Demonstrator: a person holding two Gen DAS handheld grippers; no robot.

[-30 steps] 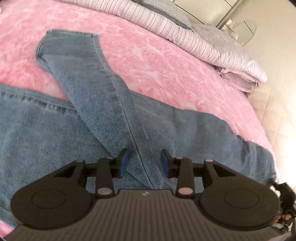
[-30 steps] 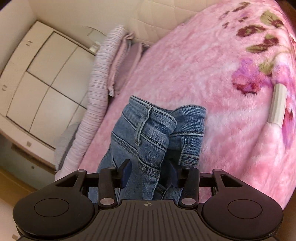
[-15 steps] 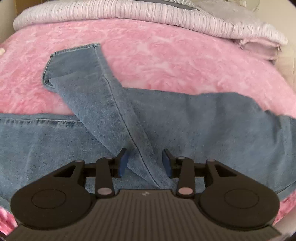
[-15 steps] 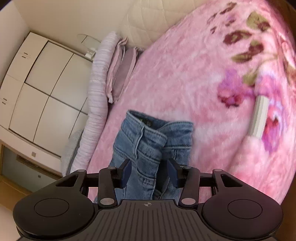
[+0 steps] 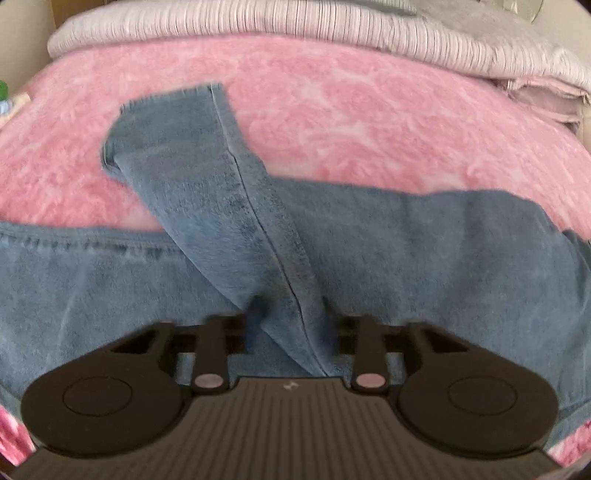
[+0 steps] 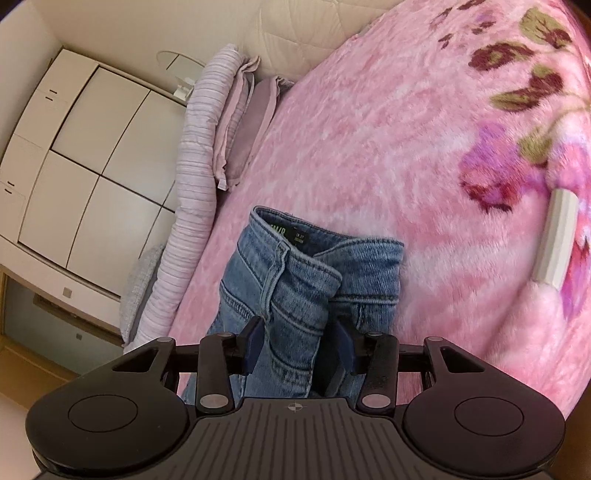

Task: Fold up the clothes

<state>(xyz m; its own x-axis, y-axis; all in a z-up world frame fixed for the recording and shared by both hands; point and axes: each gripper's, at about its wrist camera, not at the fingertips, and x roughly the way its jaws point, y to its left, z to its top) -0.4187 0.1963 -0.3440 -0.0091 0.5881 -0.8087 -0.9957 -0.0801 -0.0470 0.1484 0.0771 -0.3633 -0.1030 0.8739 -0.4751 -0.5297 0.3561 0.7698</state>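
Observation:
A pair of blue jeans (image 5: pixel 406 251) lies across the pink bed. In the left wrist view my left gripper (image 5: pixel 290 317) is shut on a jeans leg (image 5: pixel 207 192) that runs up and left to its hem. In the right wrist view my right gripper (image 6: pixel 297 339) is shut on the jeans' waistband end (image 6: pixel 295 273), bunched between the blue pads; the inner label shows at its top edge.
A pink plush blanket (image 6: pixel 388 129) with a floral print covers the bed. Folded striped bedding (image 5: pixel 295 26) and pillows (image 6: pixel 236 125) lie along the far edge. A white wardrobe (image 6: pixel 85 155) stands beyond. A white bar-shaped object (image 6: pixel 556 240) lies at the right.
The left view has swung right and squared up to the bed's far edge, the leg still gripped. The right gripper shifted slightly with the waistband; its inner label now shows.

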